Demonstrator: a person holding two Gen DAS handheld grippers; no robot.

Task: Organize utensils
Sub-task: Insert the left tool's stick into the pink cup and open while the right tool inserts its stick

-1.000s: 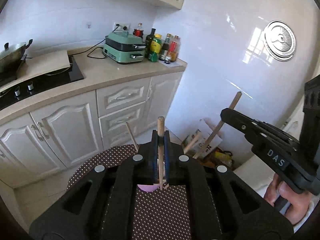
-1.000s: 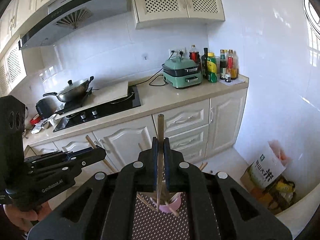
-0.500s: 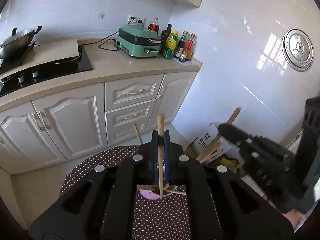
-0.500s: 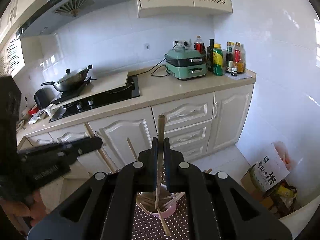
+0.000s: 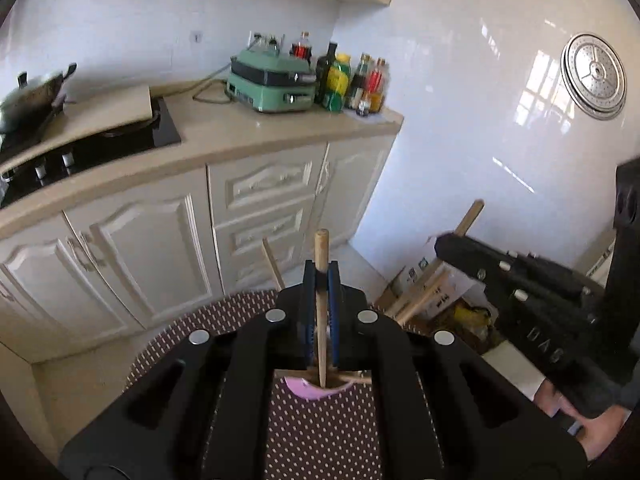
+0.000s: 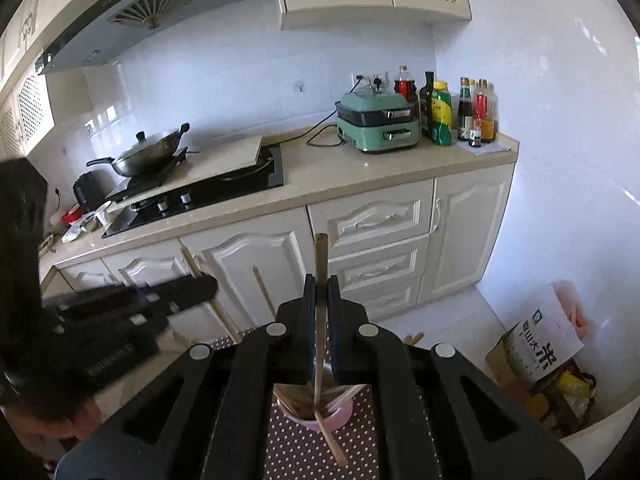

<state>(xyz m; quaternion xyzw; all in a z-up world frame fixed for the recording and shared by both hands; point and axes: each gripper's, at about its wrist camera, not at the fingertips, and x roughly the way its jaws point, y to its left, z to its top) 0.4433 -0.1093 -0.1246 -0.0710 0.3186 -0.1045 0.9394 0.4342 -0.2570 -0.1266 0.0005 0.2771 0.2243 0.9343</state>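
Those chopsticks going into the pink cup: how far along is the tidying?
Several chopsticks already stand in the pink cup. In hand: the left gripper and right gripper each clamp one chopstick above it. Left: dropping both in, plus one stick lying on the dotted cloth.

Both grippers have sunk: each held chopstick's tip (image 6: 318,398) now reaches into the pink cup (image 6: 334,420).

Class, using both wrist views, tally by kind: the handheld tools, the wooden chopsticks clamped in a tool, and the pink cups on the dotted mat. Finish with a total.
Tools: 2 (left tool, right tool)
Clamped chopsticks: 2 (left chopstick, right chopstick)
Pink cup: 1
Total: 5
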